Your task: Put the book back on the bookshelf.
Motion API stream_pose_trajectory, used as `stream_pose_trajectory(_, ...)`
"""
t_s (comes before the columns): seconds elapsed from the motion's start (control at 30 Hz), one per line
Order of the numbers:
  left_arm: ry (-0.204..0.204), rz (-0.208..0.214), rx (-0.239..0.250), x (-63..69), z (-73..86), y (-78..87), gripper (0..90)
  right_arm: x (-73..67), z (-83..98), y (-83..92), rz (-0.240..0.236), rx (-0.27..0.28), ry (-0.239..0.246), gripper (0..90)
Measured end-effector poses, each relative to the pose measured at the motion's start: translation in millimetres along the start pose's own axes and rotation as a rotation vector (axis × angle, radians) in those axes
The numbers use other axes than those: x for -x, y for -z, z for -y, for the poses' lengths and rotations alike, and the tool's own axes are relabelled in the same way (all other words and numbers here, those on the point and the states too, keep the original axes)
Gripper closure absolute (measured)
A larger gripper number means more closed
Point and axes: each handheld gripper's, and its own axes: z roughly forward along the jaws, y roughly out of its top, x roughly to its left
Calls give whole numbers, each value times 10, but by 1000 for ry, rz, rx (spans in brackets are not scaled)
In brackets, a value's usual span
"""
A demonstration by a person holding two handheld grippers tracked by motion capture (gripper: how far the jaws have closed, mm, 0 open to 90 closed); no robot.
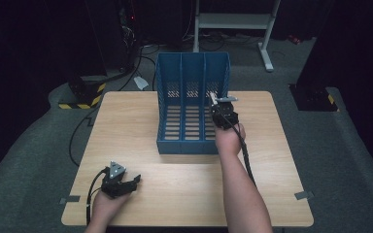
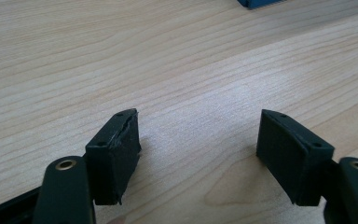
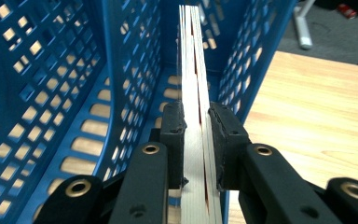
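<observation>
Clamping a thin stack of pale books or booklets (image 3: 195, 84) edge-on between both pads, right gripper (image 3: 196, 144) pinched narrow on it, upright inside the rightmost compartment of the blue file rack (image 1: 192, 104). Held vertical, probably so as to slide between divider and perforated right wall without catching. Seen along the jaws: cream page edges, a few thin reddish lines between layers, tall and flat, title or cover impossible to tell. From the high view, right gripper (image 1: 222, 112) poised at the rack's right side, forearm reaching across the wooden table (image 1: 126, 126). Resting near the table's front left corner, left gripper (image 1: 122, 184) spread wide, pads (image 2: 116, 154) apart over bare wood, nothing between, seemingly parked out of the way.
</observation>
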Motion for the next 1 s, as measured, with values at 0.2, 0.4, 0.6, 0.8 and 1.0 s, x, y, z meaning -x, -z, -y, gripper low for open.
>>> stream_pose_trajectory(0.2,-4,2,2,-3,-4,-6,297,-55,-39,55,75,41,-36,766)
stream_pose_trajectory(0.4,-4,1,2,-2,-3,-6,295,-89,-33,17,122,49,-55,766)
stream_pose_trajectory(0.6,-4,2,1,-3,-4,-5,295,-114,-2,-41,148,50,-66,765)
stream_pose_trajectory(0.8,-5,1,2,-1,-4,-6,295,-134,11,-55,169,57,-70,764)
stream_pose_trajectory(1.0,-5,1,2,-1,-4,-6,295,-143,27,-77,184,66,-86,764)
